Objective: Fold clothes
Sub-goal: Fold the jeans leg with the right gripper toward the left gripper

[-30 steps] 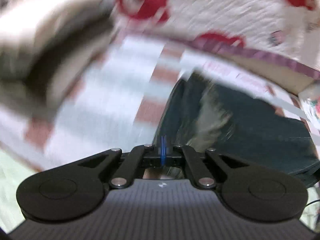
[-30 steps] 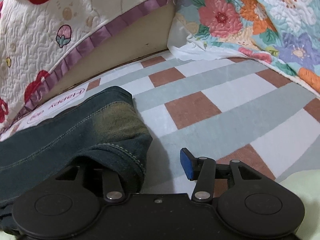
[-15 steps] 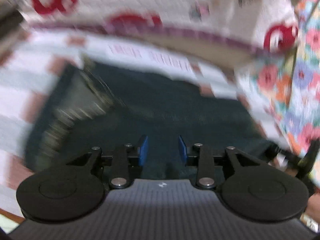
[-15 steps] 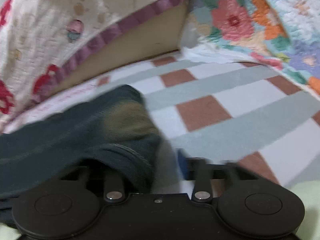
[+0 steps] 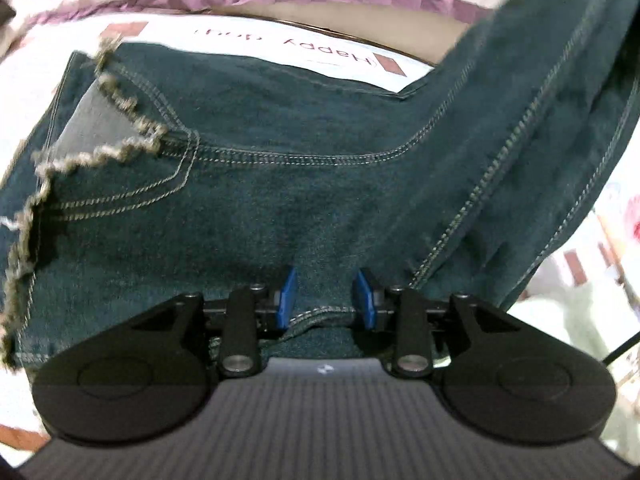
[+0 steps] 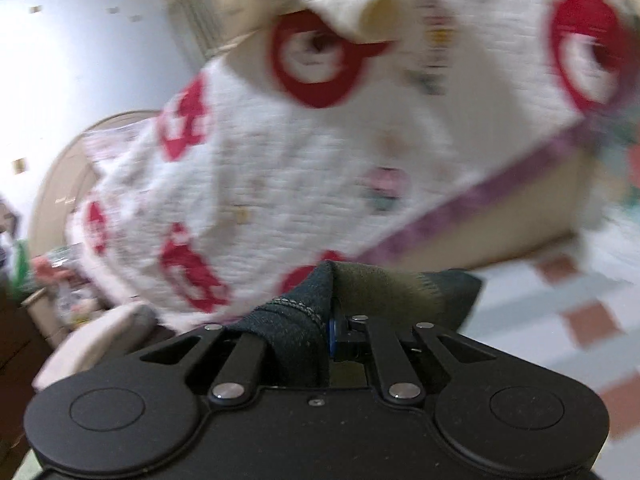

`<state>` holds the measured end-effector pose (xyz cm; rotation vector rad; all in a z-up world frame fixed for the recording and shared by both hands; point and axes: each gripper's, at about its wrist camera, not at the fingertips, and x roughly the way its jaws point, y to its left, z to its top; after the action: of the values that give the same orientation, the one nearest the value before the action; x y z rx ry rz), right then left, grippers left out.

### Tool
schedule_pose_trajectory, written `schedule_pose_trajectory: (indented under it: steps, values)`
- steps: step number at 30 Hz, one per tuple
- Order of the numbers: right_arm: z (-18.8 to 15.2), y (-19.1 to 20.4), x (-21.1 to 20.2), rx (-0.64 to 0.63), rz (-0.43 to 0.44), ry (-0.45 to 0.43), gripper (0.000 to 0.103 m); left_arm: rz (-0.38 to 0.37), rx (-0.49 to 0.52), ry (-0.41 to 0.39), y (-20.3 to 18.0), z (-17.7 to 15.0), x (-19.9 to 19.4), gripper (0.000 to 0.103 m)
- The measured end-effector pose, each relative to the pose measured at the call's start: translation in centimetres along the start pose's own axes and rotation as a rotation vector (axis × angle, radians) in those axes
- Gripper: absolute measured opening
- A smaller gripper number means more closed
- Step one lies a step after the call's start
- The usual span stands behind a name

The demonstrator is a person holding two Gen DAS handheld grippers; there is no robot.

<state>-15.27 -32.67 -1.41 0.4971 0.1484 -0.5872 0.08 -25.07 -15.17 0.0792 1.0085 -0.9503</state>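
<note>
Dark blue jeans (image 5: 256, 184) with frayed edges lie spread on the checked bed sheet in the left wrist view. One leg (image 5: 552, 128) rises up at the right. My left gripper (image 5: 326, 300) is open, its blue pads (image 5: 287, 296) standing on either side of a stitched hem, low over the denim. In the right wrist view my right gripper (image 6: 326, 332) is shut on the jeans' leg end (image 6: 296, 336) and holds it lifted off the bed.
A white quilt with red prints and a purple frill (image 6: 320, 152) hangs behind the bed. The sheet (image 6: 592, 312) has brown and grey checks. A headboard edge (image 5: 320, 20) runs behind the jeans. Clutter stands at the far left (image 6: 60, 280).
My left gripper opened and swung over the jeans, coming down close to them. My right gripper closed on the leg end and lifted it up off the sheet.
</note>
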Motion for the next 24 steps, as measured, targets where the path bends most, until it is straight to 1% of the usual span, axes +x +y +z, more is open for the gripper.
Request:
schedule_pose_trajectory:
  steps: [4,7,10,13,15,17,18,19,20,22,23,24]
  values:
    - [0.5,5.9,3.5,-0.128,0.161,0.056,0.01,-0.042,-0.06,-0.007,1.1,-0.1,-0.3,0.032]
    - [-0.3,9.1,5.2,-0.184,0.258,0.088,0.01,-0.029,-0.065,-0.007,1.8,0.8,-2.6,0.032]
    - [-1.3,10.8,6.4,-0.196,0.332,0.135,0.01,-0.016,-0.069,-0.016,2.7,1.6,-5.2,0.034]
    - [-2.5,12.0,7.6,-0.205,0.392,0.193,0.01,-0.005,-0.078,-0.125,5.3,2.2,-10.8,0.043]
    - [-3.8,12.8,8.0,-0.217,0.414,0.235,0.01,-0.053,-0.189,-0.144,8.7,2.4,-12.2,0.043]
    - [-5.6,13.8,8.8,-0.234,0.427,0.298,0.01,-0.145,-0.378,-0.133,13.2,2.6,-12.1,0.041]
    - [-6.5,14.3,9.3,-0.243,0.429,0.331,0.01,-0.19,-0.453,-0.133,15.0,2.6,-11.8,0.041]
    - [-7.7,14.8,9.8,-0.251,0.423,0.364,0.01,-0.235,-0.507,-0.139,16.3,2.6,-11.6,0.041]
    - [-8.8,15.3,10.3,-0.259,0.416,0.39,0.01,-0.275,-0.557,-0.148,17.5,2.6,-11.4,0.041]
    - [-9.4,15.9,10.4,-0.269,0.404,0.391,0.01,-0.322,-0.634,-0.181,19.0,2.6,-11.2,0.04]
    - [-9.7,16.1,10.5,-0.274,0.398,0.391,0.01,-0.338,-0.664,-0.194,19.6,2.6,-11.1,0.039]
    - [-10.0,16.4,10.6,-0.279,0.392,0.392,0.01,-0.335,-0.668,-0.196,20.0,2.7,-11.0,0.039]
